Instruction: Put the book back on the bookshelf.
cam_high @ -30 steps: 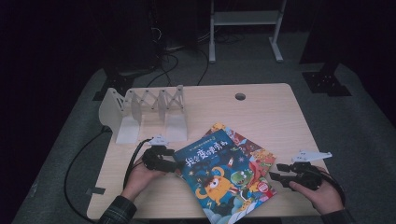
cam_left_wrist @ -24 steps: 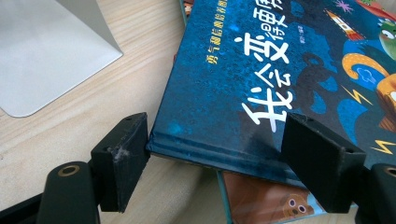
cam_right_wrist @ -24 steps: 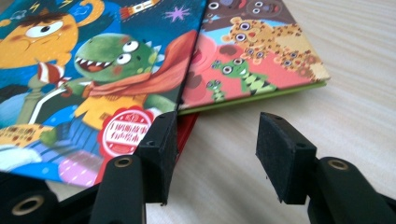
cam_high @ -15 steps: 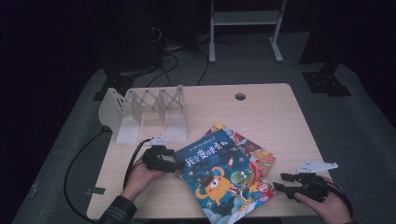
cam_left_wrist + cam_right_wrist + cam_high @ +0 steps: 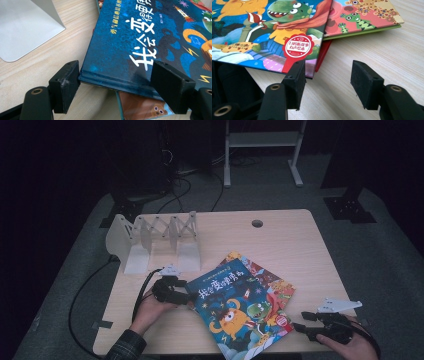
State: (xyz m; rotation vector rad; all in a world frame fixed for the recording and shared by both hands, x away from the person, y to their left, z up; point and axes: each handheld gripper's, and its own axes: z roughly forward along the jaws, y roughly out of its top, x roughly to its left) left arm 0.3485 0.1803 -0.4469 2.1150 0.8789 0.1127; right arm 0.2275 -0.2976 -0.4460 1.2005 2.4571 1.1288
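Note:
A stack of picture books lies at the table's front middle. A blue book with an orange monster tops it, and a red-and-pink cover shows beneath. My left gripper sits at the blue book's left edge. In the left gripper view it is open, its jaws either side of the blue book's spine corner. My right gripper is near the front right edge, just off the stack. In the right gripper view it is open over bare wood, its left jaw at the blue book's corner.
A white folding rack stands at the back left of the wooden table, close behind my left hand. A cable hole lies at the back middle. Cables hang off the left side. A white metal frame stands on the floor beyond.
My right gripper has drawn back toward the table's front edge and slightly right. The left gripper and the books have stayed put.

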